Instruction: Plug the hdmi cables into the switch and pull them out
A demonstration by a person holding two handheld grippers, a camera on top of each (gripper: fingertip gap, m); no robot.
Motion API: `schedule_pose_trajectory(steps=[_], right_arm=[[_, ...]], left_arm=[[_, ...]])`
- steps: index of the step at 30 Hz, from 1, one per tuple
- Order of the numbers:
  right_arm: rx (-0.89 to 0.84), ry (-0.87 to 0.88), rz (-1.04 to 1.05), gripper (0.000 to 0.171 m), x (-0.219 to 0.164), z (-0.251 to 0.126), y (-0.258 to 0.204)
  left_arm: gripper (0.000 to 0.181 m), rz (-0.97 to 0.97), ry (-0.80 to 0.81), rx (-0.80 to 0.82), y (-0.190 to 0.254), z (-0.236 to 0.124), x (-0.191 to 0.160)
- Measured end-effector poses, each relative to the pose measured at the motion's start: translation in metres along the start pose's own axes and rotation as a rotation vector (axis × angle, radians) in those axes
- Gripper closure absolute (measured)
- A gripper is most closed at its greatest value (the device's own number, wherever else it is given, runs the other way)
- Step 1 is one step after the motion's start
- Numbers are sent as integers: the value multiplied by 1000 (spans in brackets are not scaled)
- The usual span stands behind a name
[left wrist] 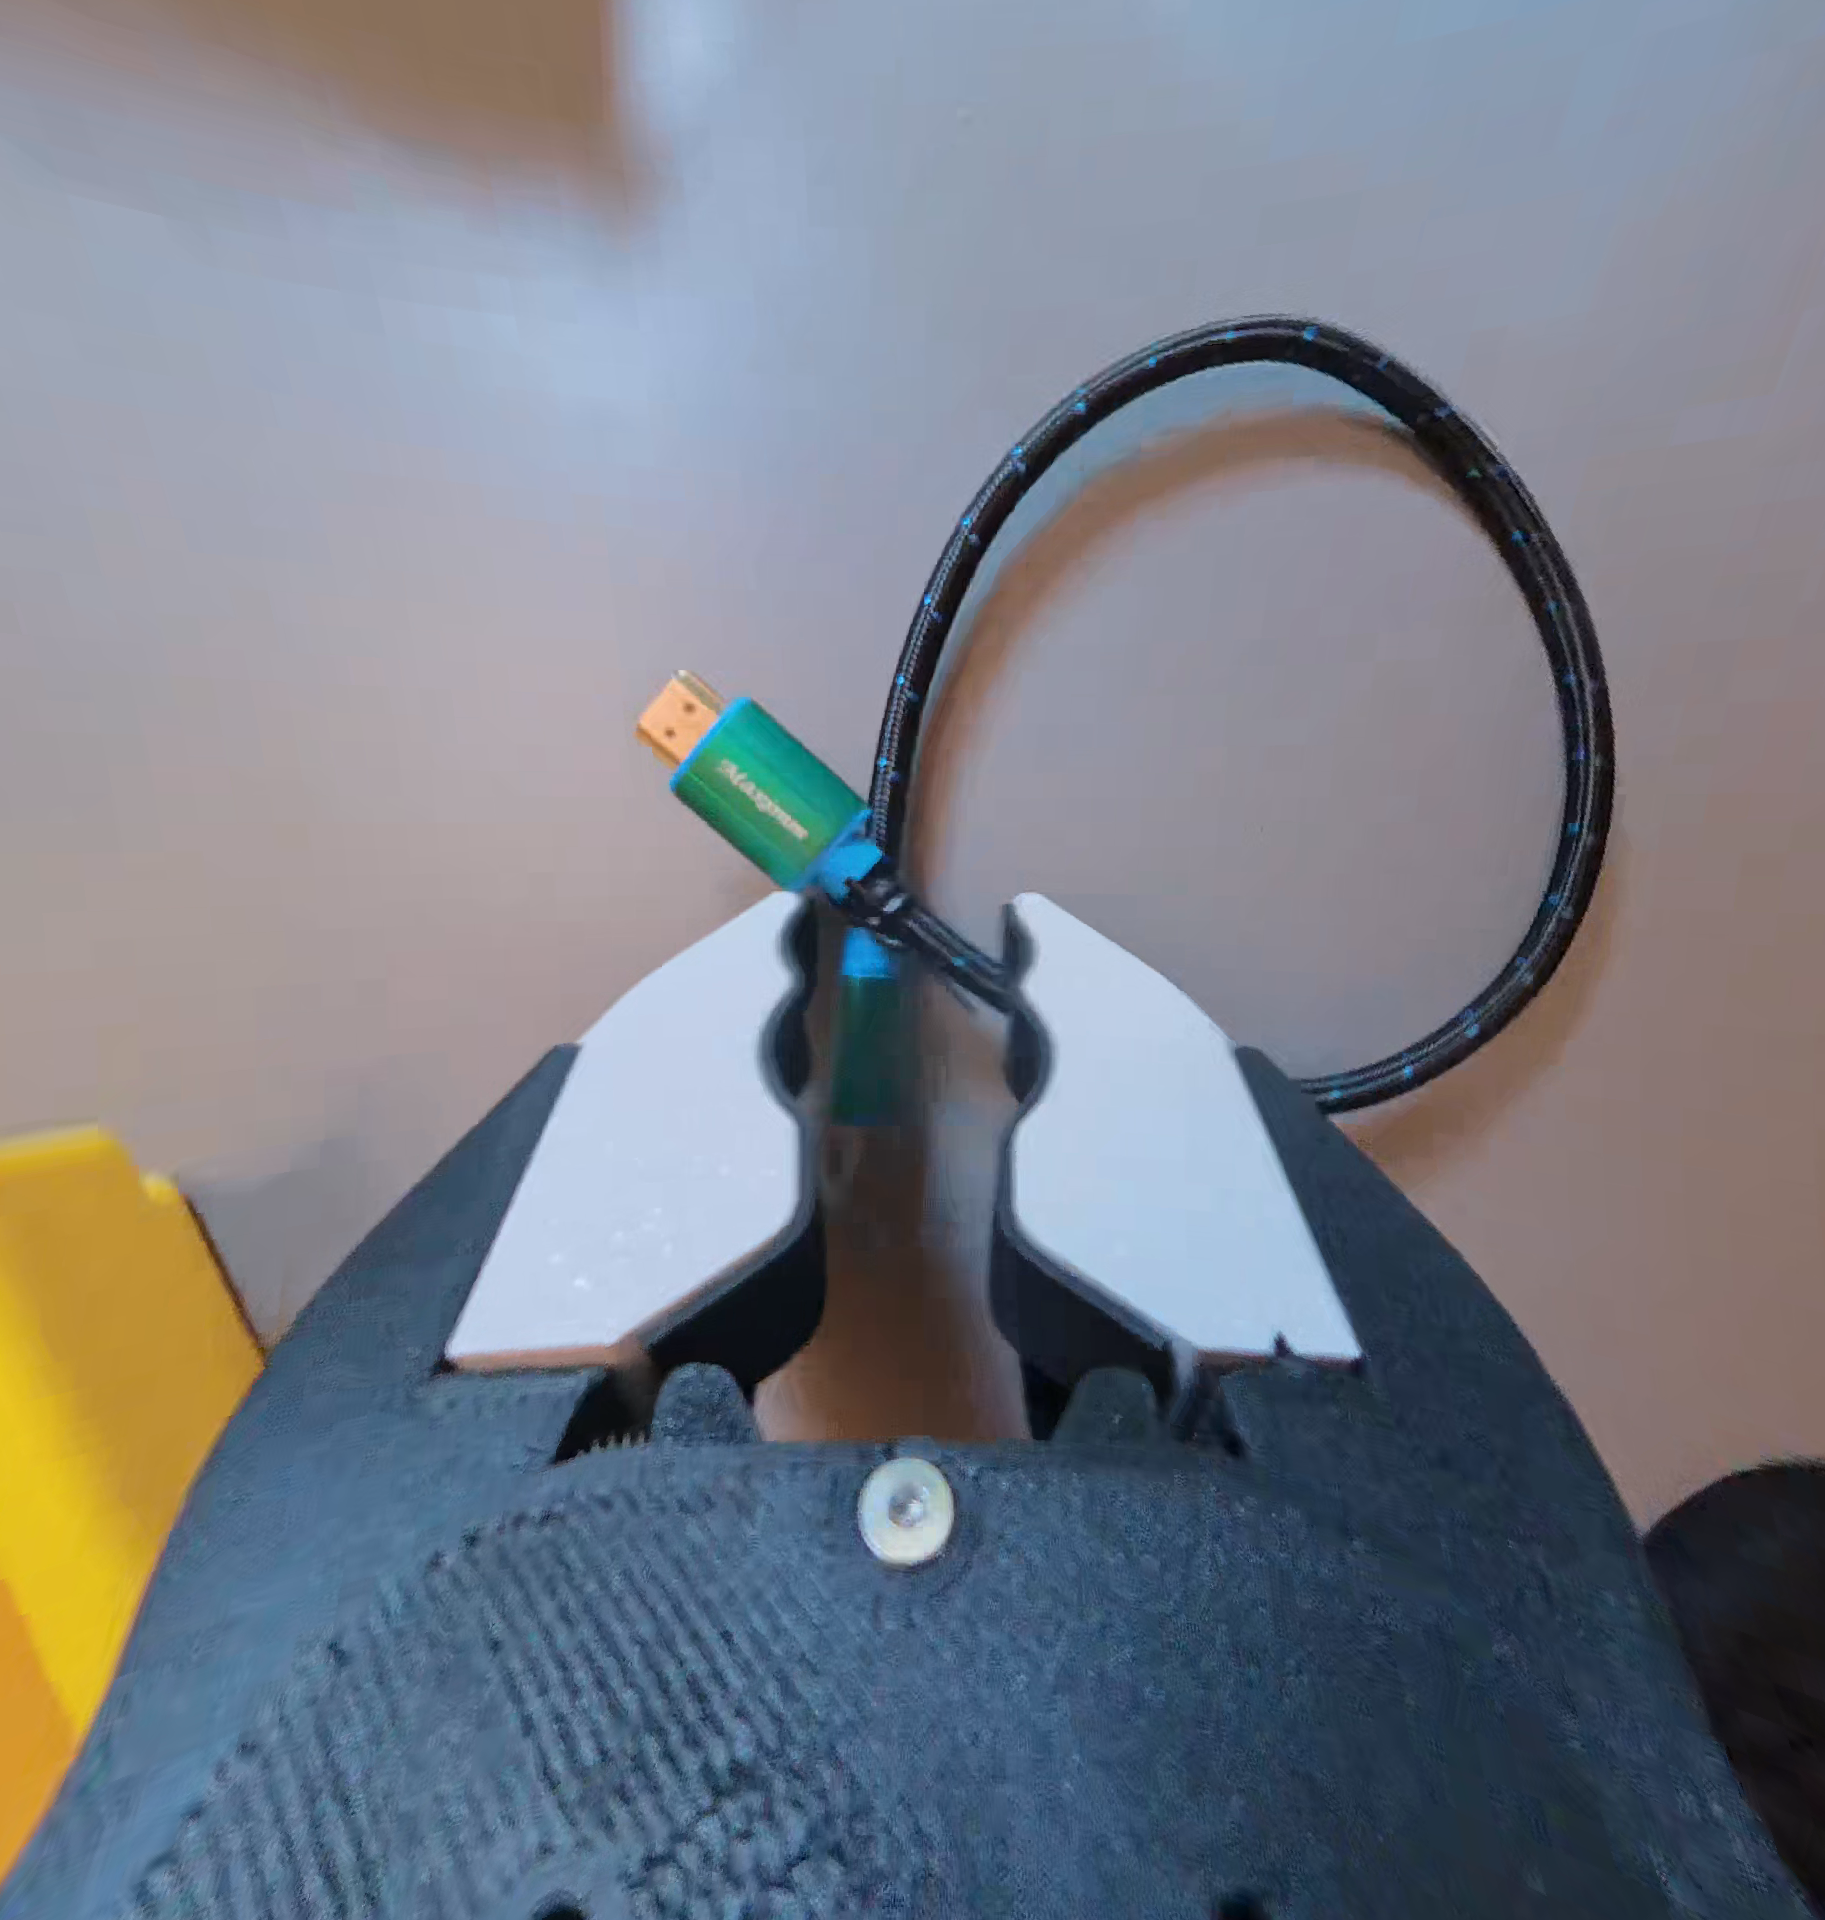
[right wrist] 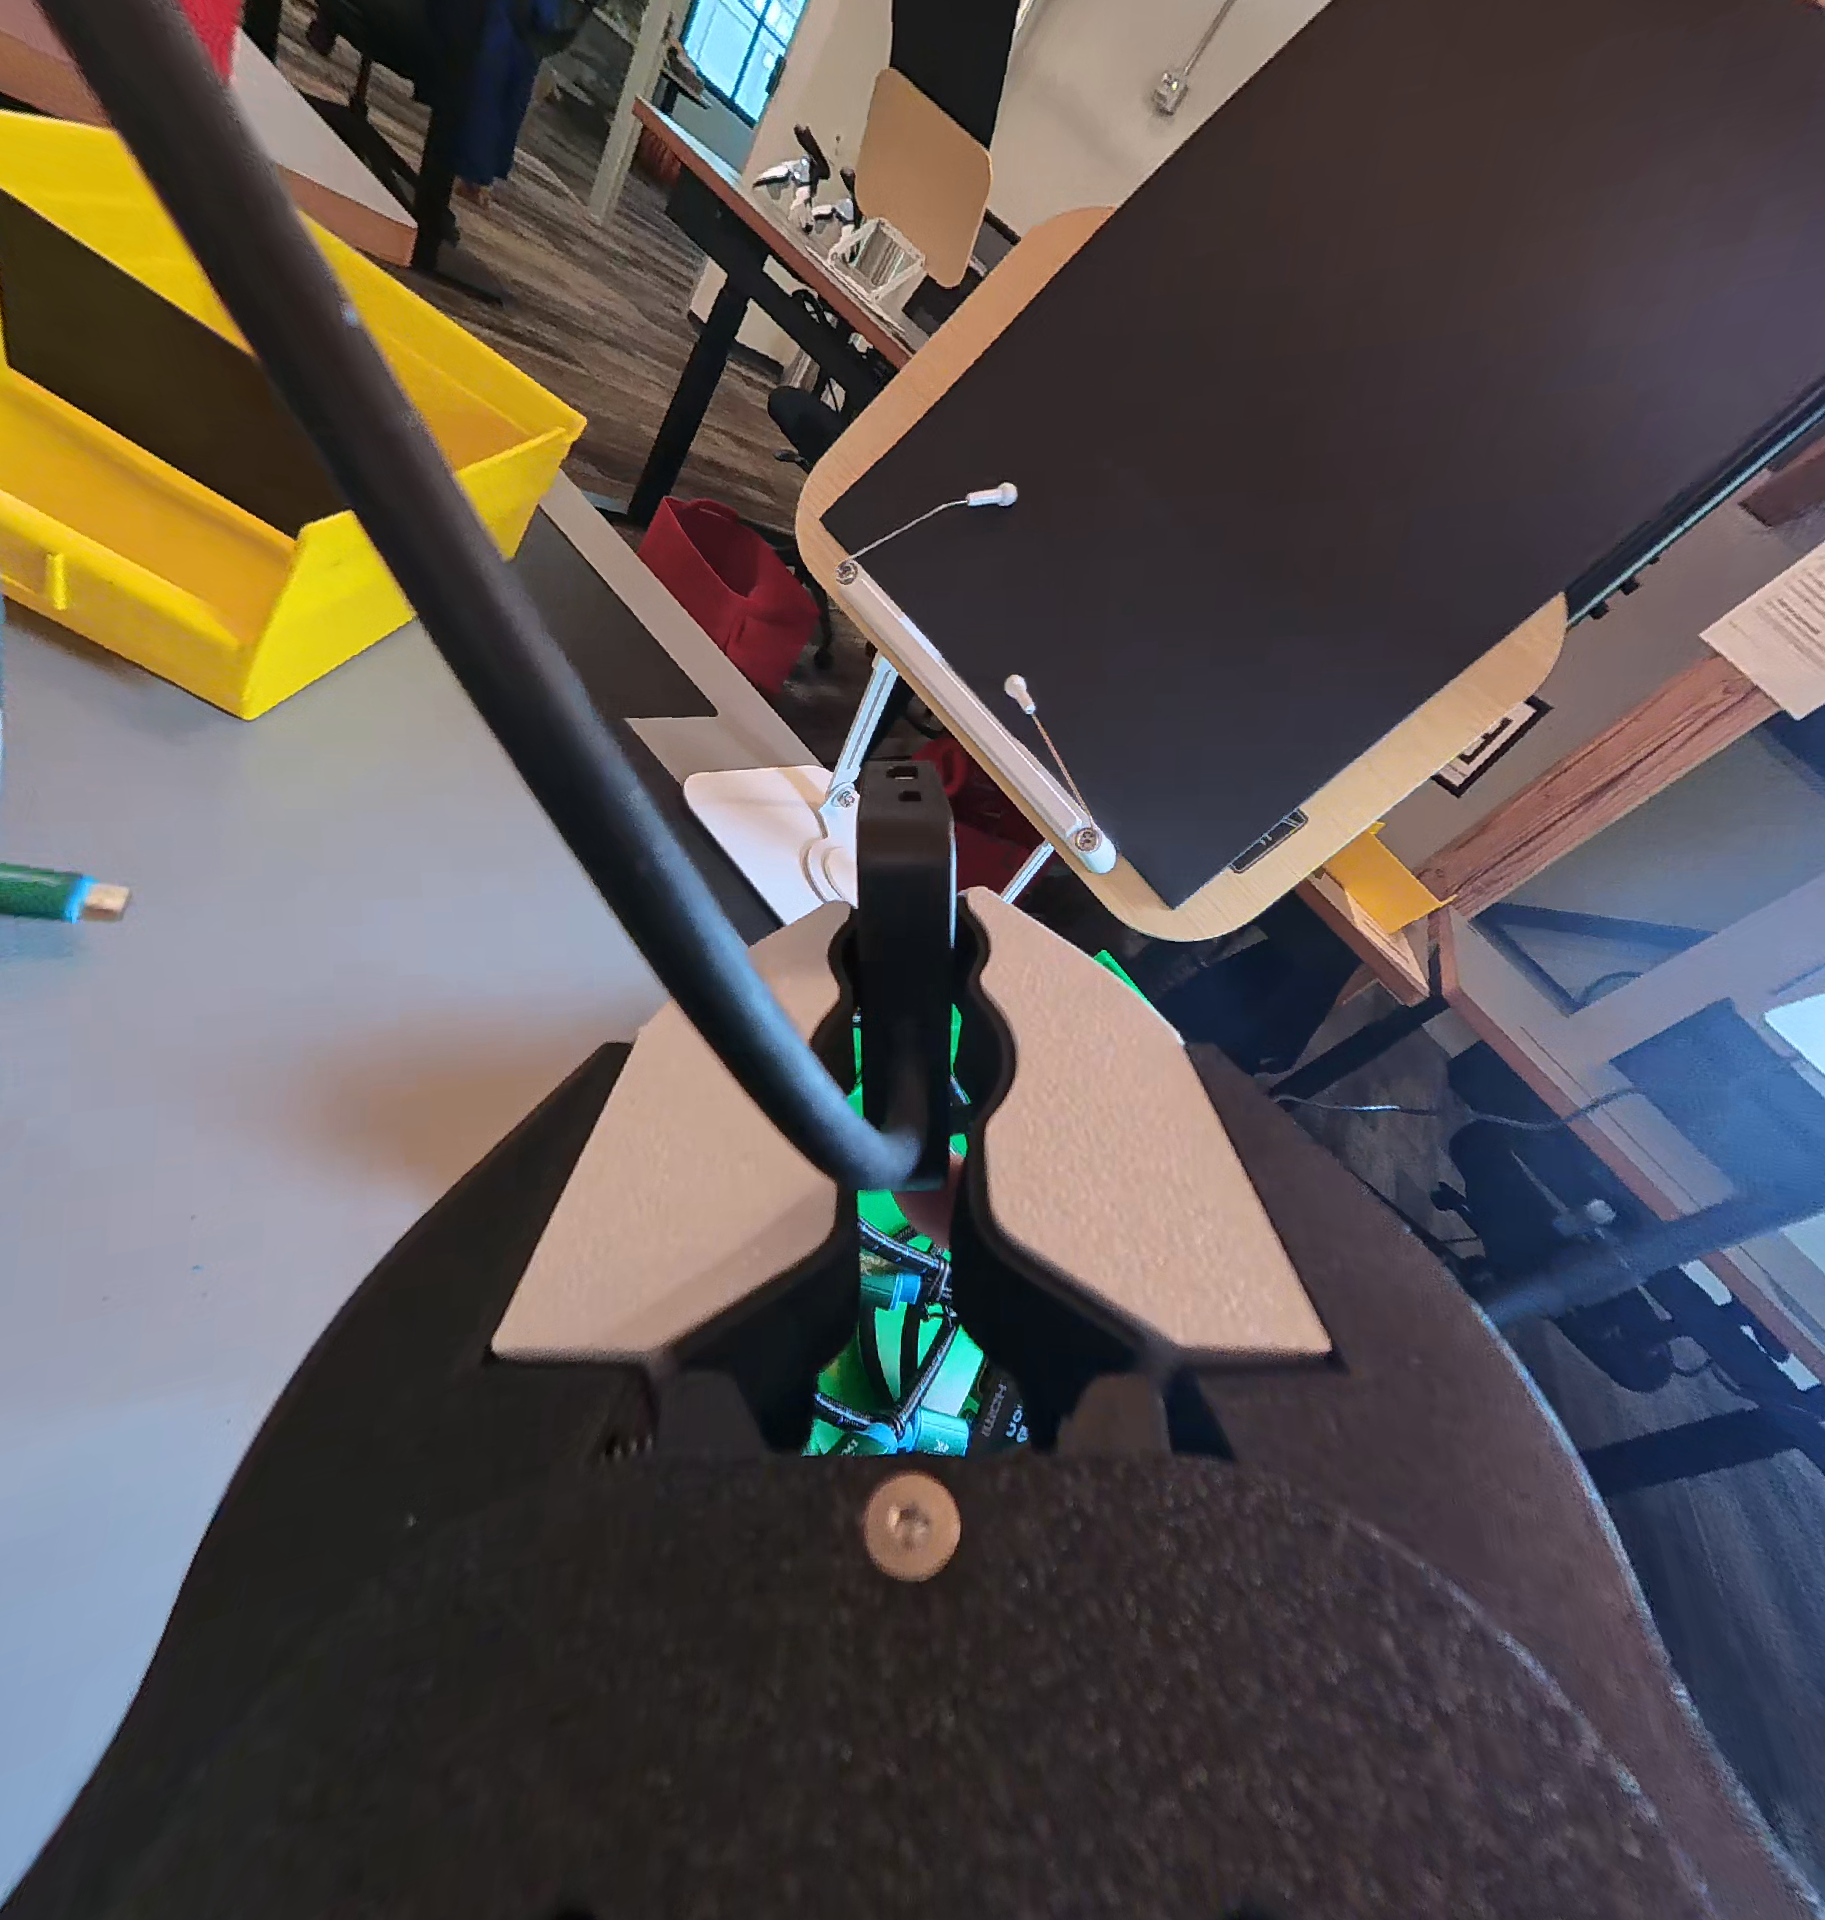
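One green plug (left wrist: 866,1029) inside left gripper (left wrist: 903,935)

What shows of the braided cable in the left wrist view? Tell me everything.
The braided cable is black with blue flecks, woven sheath, curled in one loop against the pale surface. Both ends carry green metallic connectors with blue collars. One connector points up-left, its gold plug bare. The other connector lies in the gap of the open left gripper, near its left finger; the cord crosses to the right fingertip.

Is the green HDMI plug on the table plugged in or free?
Free: the green plug lies on the table, its gold tip bare.
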State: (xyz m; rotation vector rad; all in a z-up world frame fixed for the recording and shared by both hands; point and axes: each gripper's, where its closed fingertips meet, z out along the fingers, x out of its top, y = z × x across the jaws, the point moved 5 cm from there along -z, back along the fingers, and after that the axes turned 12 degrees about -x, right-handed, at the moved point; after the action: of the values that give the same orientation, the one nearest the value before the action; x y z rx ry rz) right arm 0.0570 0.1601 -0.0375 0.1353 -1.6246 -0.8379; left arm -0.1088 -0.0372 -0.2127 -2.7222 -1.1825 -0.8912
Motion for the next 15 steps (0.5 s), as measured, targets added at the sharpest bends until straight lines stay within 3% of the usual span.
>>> schedule_pose_trajectory(steps=[5, 9, 12, 15], right_arm=[[17, -4, -10, 157, -2, 2, -4], [8, -8, -22, 157, -3, 1, -2], [7, -5, -6, 157, -3, 0, 0], [8, -2, 8, 157, -2, 0, 2]], left_arm=[[160, 344, -30, -100, 15, 8, 21], [152, 414, -36, 108, 12, -9, 40], [149, 458, 1, 55, 45, -25, 43], [142, 481, -89, -57, 84, -27, 23]])
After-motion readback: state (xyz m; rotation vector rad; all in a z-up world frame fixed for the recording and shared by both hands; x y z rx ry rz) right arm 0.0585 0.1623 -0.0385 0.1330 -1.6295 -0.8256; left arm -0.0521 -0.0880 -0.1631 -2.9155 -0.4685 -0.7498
